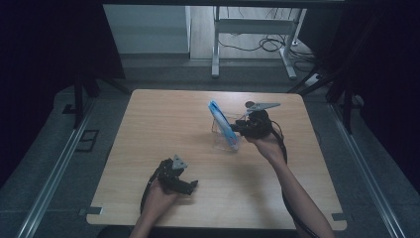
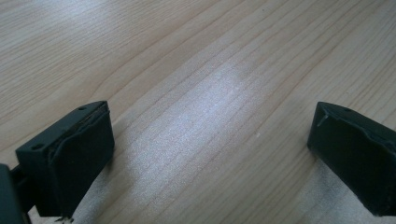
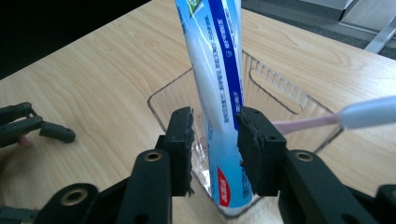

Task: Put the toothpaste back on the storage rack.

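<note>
Right gripper (image 3: pixel 215 135) is down at the clear plastic holder (image 3: pixel 161 100) in the middle of the right gripper view, its jaws drawn narrow around the toothpaste tube (image 3: pixel 219 70). The right pad looks to be against the tube's edge; on the left a sliver of gap may remain, so whether it is truly pinched I cannot tell. The tube stands in the holder, leaning toward the upper left of the high view, where it shows blue (image 1: pixel 221 120) just right of the table's centre. Beside it, a toothbrush (image 3: pixel 359 114) pokes in from the right edge of the right gripper view, pink handle and white head.

How will that tube handle? Light, I'd judge, and soft — a glossy plastic skin that can dent and slip if squeezed on the broad faces near the top. The firmer spot is low on the body, about where the jaws sit now, so a modest squeeze there should do. The holder is thin, light and see-through; it could tip or lift along with the tube if the pull is not straight up.

Left gripper (image 1: pixel 179 181) rests at the lower left of the high view on the wooden table (image 1: pixel 148 129) — jaws wide, nothing but bare wood between them.
</note>
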